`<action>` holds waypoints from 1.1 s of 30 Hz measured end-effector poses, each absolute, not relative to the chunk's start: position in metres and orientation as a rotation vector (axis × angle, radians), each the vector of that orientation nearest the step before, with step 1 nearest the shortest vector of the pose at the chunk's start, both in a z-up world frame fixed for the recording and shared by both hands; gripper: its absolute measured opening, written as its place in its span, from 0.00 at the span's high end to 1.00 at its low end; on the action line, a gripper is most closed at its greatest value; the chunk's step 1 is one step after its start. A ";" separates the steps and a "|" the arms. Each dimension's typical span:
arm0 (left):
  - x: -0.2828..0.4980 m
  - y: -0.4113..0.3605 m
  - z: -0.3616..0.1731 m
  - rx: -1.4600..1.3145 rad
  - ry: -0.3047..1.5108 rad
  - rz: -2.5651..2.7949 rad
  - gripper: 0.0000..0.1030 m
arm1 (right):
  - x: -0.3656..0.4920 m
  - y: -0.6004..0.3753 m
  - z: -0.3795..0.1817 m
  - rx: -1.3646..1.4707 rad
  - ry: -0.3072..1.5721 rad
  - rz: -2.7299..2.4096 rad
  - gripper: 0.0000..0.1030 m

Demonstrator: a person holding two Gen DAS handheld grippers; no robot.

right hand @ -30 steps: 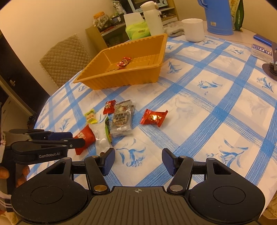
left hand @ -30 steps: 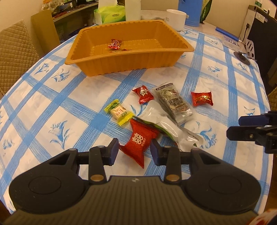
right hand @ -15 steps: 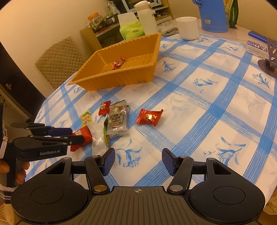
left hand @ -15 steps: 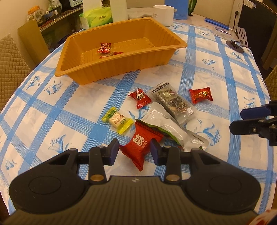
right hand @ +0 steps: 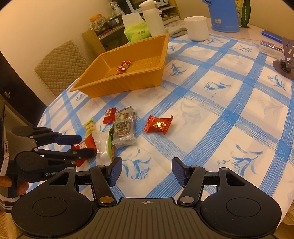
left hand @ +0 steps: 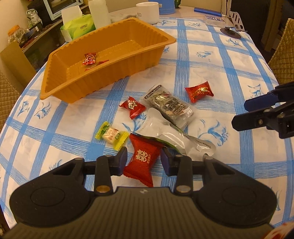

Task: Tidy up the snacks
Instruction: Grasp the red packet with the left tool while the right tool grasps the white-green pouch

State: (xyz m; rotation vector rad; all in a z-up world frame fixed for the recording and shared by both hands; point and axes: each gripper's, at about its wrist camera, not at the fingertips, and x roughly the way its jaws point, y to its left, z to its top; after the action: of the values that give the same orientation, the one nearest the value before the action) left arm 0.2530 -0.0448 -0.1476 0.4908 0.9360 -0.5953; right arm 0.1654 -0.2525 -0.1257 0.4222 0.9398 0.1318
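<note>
My left gripper is open, its fingers on either side of a red snack packet lying on the table; it shows in the right wrist view too. Beyond lie a yellow candy, a small red candy, a clear pouch, a dark bar packet and a red candy. The orange tray holds one red candy. My right gripper is open and empty, above bare tablecloth to the right of the snacks.
A white mug, blue jug, tissue box and white bottle stand behind the tray. A phone stand is at the far right. A quilted chair is to the left.
My left gripper has turned slightly, so the tray and snacks shifted in view; the red packet stays between its fingers. My right gripper has moved a little; both stay open.
</note>
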 end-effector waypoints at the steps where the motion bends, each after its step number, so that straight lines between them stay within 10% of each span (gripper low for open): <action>1: 0.254 -0.044 -0.149 0.491 0.941 -0.593 0.70 | 0.166 -0.252 -0.126 0.422 0.940 0.133 0.41; 33: 0.250 0.042 -0.128 0.216 0.958 -0.362 0.81 | 0.216 -0.172 -0.132 0.237 0.954 0.333 0.54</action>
State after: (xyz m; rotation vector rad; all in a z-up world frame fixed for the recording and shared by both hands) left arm 0.2496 0.0421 -0.1281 0.2163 0.9583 -0.3621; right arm 0.2162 -0.1716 -0.1321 0.2371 0.9543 0.3335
